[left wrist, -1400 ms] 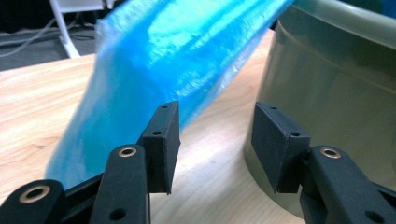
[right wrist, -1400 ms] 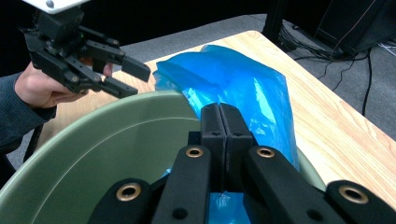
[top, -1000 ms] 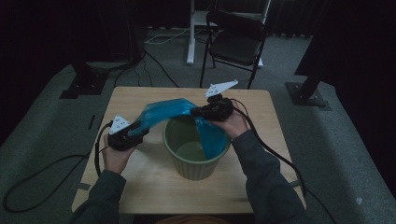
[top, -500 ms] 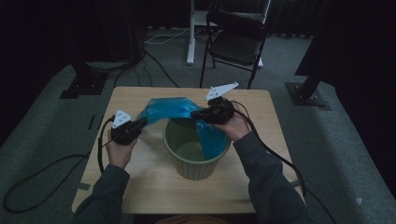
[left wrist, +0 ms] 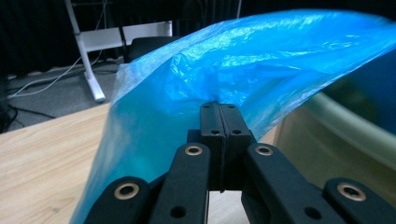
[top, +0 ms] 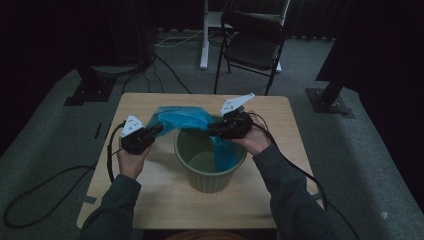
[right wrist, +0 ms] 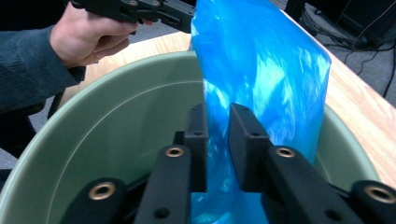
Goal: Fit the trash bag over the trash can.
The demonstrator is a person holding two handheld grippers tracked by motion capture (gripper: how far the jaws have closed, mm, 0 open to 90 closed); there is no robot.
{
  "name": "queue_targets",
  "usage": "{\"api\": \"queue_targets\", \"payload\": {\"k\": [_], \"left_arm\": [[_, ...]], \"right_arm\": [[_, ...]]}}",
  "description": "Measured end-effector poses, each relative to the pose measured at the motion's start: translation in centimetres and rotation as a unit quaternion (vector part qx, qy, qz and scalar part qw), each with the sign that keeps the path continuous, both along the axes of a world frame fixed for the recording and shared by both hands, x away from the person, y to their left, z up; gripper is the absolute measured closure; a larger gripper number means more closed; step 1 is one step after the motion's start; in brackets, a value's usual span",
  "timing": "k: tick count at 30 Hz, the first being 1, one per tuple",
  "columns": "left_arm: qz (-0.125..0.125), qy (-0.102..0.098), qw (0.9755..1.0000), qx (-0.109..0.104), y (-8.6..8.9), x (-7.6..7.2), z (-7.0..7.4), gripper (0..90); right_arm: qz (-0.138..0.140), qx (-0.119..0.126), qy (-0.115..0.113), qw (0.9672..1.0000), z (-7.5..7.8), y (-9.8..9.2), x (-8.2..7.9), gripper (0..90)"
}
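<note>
The blue bag (top: 186, 120) is only partly in: one end hangs inside the green bin (top: 210, 172) on the table (top: 150, 200), the rest arches over the rim, not yet spread around it. The left tongs (left wrist: 219, 109) are clamped on its edge while the right tongs (right wrist: 217, 116) have just been opening, plastic loose between them. The bin's bottom and the bag's mouth are hard to make out.

The counter (top: 150, 200) is a square, light wood-grain top with rounded corners. One green bin (top: 210, 172) stands upright directly on it, near the centre. The counter itself stands on a grey carpeted floor (top: 45, 150), where black cables (top: 30, 192) lie.
</note>
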State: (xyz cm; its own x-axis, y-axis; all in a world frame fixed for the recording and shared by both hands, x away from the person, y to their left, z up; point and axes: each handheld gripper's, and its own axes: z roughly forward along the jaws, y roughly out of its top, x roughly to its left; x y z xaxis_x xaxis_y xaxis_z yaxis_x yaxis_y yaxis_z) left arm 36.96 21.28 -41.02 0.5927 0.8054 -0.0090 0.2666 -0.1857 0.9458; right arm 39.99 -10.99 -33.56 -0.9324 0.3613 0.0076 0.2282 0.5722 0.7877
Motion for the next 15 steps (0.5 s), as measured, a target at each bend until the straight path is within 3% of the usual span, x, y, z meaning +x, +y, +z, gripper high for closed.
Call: {"api": "queue_targets", "payload": {"k": [8,15], "left_arm": [[-0.021,-0.014,0.9997,-0.005,-0.9,-0.5,0.9,89.8],[-0.044,-0.026,0.9987,0.001,-2.1,-1.1,1.6,89.8]], "right_arm": [[0.005,0.012,-0.016,0.9998,1.0,0.8,0.0,69.7],[0.011,0.004,-0.03,0.9995,0.8,3.5,0.7,66.6]]}}
